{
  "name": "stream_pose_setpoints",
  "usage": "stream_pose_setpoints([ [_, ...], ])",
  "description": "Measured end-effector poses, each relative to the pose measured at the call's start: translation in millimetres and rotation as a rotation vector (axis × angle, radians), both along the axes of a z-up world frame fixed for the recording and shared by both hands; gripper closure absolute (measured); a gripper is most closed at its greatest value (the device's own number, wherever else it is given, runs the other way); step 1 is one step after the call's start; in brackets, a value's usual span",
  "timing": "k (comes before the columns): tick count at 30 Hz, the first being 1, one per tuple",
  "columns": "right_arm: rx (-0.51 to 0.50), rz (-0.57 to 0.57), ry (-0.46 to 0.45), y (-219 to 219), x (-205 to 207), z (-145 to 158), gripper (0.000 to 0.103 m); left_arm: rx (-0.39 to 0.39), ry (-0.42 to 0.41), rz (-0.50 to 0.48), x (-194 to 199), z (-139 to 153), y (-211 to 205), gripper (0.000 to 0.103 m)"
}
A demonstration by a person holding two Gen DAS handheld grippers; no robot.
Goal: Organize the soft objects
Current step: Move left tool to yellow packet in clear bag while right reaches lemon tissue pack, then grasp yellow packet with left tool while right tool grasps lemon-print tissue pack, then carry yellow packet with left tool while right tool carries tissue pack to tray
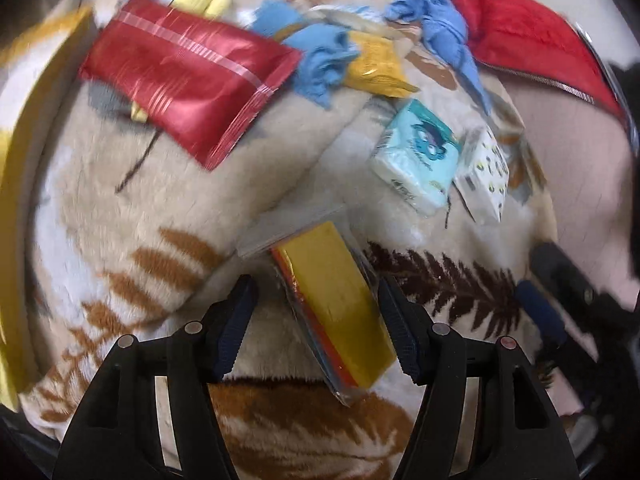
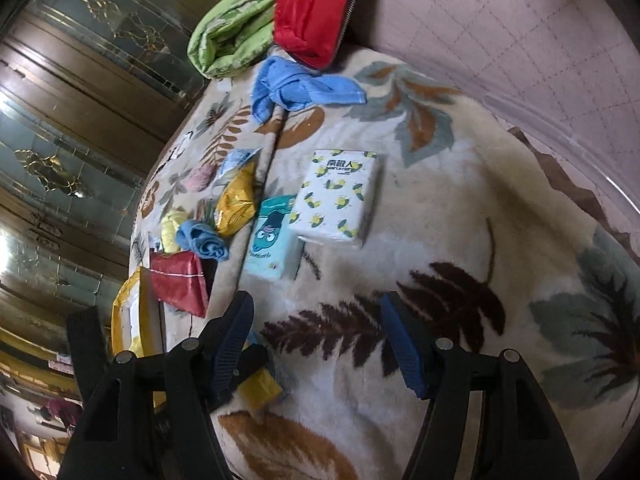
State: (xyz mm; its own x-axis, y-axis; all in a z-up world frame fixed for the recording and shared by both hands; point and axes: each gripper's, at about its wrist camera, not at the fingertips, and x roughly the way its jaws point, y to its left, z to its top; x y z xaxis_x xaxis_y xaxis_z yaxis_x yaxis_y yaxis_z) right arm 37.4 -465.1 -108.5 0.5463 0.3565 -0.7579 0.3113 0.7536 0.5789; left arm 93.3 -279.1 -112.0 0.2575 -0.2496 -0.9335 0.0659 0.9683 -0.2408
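On the plush leaf-patterned blanket (image 1: 120, 184), the left gripper (image 1: 316, 320) spreads wide around a clear-bagged yellow slab (image 1: 340, 304) without pressing it, while the right gripper (image 2: 316, 340) gapes empty over bare pile near the blanket's edge.

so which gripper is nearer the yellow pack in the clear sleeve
Left. The left gripper has its open jaws on either side of the yellow pack; the right gripper hangs off to one side over the blanket.
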Motion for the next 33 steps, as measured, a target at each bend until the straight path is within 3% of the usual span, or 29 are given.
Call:
stream_pose_setpoints([
  [4,0.008,-0.018,-0.003,-3,15,-1,0.036,-0.005,-0.022,-0.025,-2,-2,3,0.042],
  [6,0.003,-0.027,-0.001,-4,26,-1,0.037,0.004,-0.039,-0.048,-3,0,7,0.057],
  [9,-0.008,-0.034,0.011,-3,48,-3,0.036,-0.023,-0.037,-0.062,-9,1,20,0.065],
  [12,-0.065,-0.064,0.035,-2,65,-4,0.037,-0.110,-0.019,-0.043,-9,5,36,0.068],
  [17,-0.112,-0.068,0.126,0,84,-24,0.038,-0.235,-0.079,-0.008,-13,20,61,0.068],
  [21,-0.164,-0.066,0.131,5,75,-20,0.049,-0.260,-0.095,0.004,-13,22,61,0.068],
  [28,-0.144,-0.026,0.001,22,43,14,0.052,-0.300,-0.125,0.007,-18,34,71,0.068],
  [33,-0.061,0.091,-0.152,61,20,54,0.052,-0.318,-0.174,0.050,-24,59,101,0.068],
])
